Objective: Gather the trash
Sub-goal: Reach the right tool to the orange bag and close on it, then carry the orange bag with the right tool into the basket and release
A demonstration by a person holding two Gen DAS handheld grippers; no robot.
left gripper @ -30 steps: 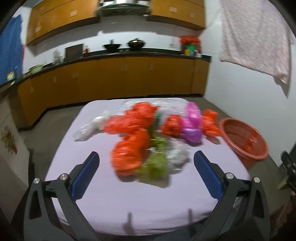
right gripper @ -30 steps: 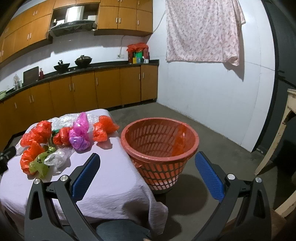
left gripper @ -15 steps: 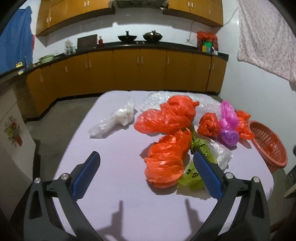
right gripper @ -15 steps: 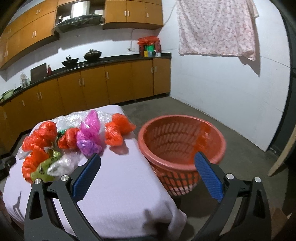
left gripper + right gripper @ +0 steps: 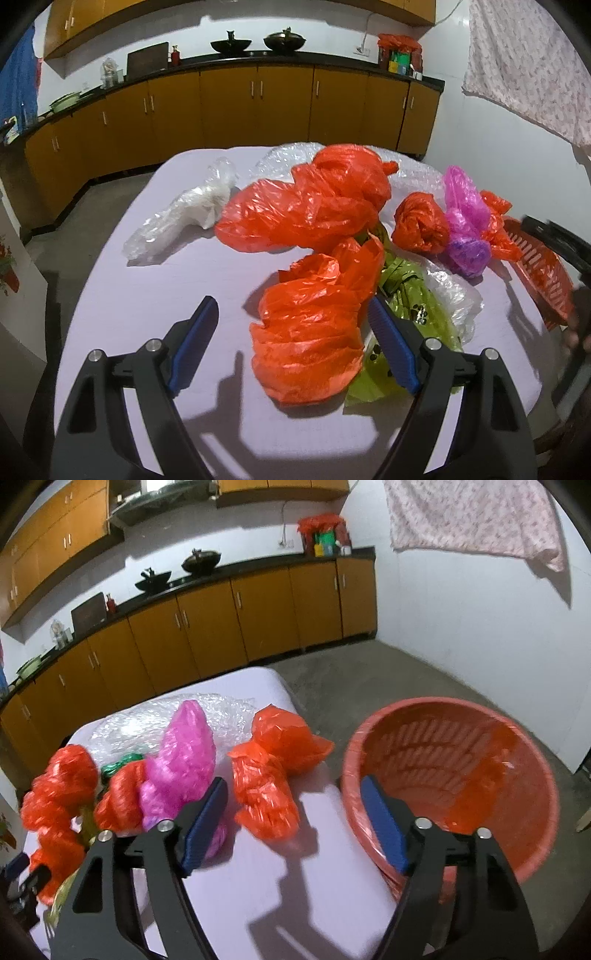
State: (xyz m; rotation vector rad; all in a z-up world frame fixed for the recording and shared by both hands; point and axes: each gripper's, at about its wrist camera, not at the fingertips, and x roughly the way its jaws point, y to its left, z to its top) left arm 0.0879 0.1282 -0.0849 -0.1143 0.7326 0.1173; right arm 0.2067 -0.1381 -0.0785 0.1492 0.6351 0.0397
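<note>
Crumpled plastic bags lie heaped on a table under a lilac cloth (image 5: 147, 295). My left gripper (image 5: 291, 306) hangs low over the near part of the heap. Its jaws are closing around a crumpled orange bag (image 5: 314, 332), and the pads do not press on it. In the right wrist view my right gripper (image 5: 293, 782) straddles another orange bag (image 5: 266, 794) at the table's right edge. Those jaws are closing too, without pressing the bag. An orange plastic basket (image 5: 535, 760) stands on the floor just right of the table.
The heap also holds a large orange bag (image 5: 314, 210), a clear bag (image 5: 184, 214), a pink bag (image 5: 184, 753), a green bag (image 5: 406, 295) and bubble wrap (image 5: 147, 727). The basket's rim (image 5: 539, 273) shows beside the table. Wooden cabinets line the far wall.
Both grippers came forward and down toward the table, and their jaws narrowed. The right one swung left from over the basket to the orange bag at the table's edge.
</note>
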